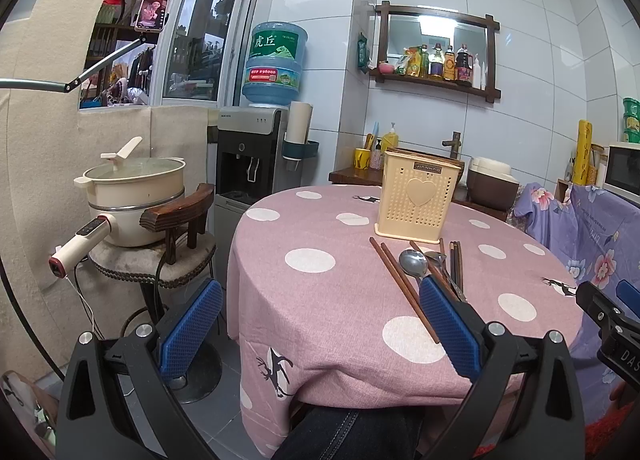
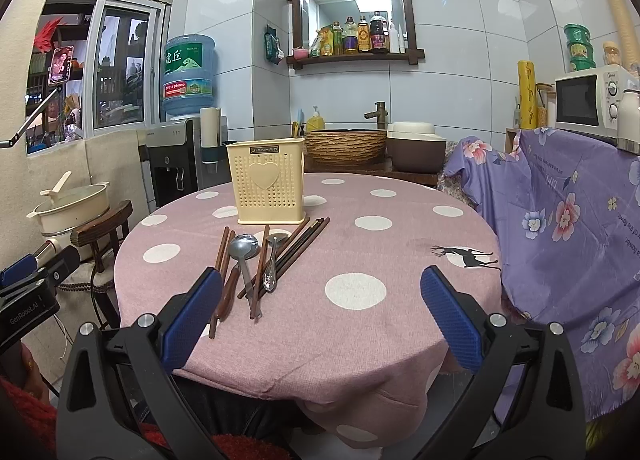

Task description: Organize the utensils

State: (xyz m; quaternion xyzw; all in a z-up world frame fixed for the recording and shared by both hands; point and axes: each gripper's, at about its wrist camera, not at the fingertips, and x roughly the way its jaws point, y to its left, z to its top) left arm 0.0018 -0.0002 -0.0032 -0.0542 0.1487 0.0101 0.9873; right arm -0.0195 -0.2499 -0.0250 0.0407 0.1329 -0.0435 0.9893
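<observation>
A cream perforated utensil holder (image 2: 266, 187) with a heart on its front stands upright on the round table with a pink polka-dot cloth (image 2: 360, 260); it also shows in the left wrist view (image 1: 418, 199). In front of it lie several brown chopsticks (image 2: 298, 252), a large metal spoon (image 2: 242, 254) and a smaller metal spoon (image 2: 272, 260). In the left wrist view the chopsticks (image 1: 400, 284) and the spoon (image 1: 414, 262) lie by my right finger. My left gripper (image 1: 320, 324) is open and empty, near the table's front left edge. My right gripper (image 2: 322, 314) is open and empty, over the table's front, just right of the utensils.
A wooden stool (image 1: 178, 219) and a cream electric pot (image 1: 136, 191) stand left of the table. A water dispenser (image 1: 256, 147) is behind. A purple floral cloth (image 2: 560, 219) covers furniture at the right, with a microwave (image 2: 592, 101) above. A basin (image 2: 346, 145) sits behind the table.
</observation>
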